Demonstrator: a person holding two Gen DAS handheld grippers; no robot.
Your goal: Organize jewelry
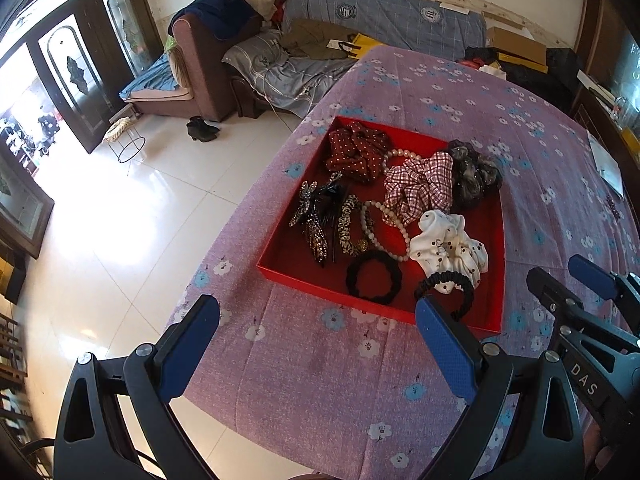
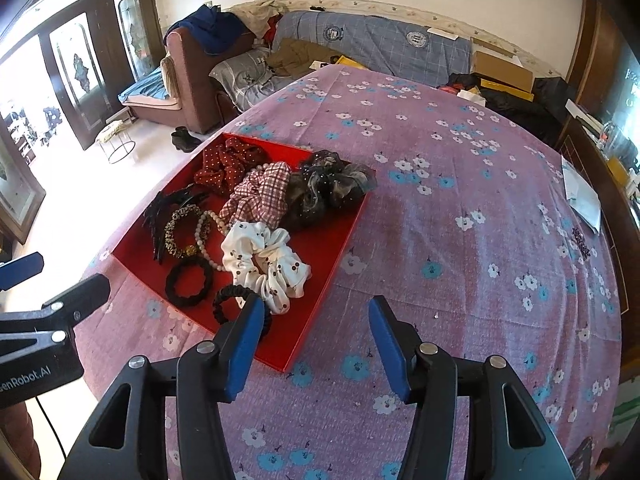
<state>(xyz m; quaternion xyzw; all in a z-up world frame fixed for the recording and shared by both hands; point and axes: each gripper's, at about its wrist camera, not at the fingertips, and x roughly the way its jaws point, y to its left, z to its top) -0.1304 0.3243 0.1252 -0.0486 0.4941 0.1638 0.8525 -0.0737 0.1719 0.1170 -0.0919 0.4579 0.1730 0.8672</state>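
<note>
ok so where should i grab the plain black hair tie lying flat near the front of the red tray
Grip the black hair tie across its near band, one finger inside the loop, one outside. Come straight down from above: it lies flat on the red tray floor, and its center shows open floor. The right gripper is open and close.

Sitting in one red tray [image 1: 288, 256]: four fabric scrunchies [image 1: 418, 192], two black hair ties [image 1: 374, 277], two bead strings [image 1: 390, 228], two hair clips [image 1: 316, 216].

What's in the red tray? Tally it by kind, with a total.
Fabric scrunchies: 4 (dotted red, plaid, dark sheer, white)
Black hair ties: 2 (thick, ribbed)
Leopard hair tie: 1
Hair clips: 2
Bead strands: 2
Total: 11
</note>
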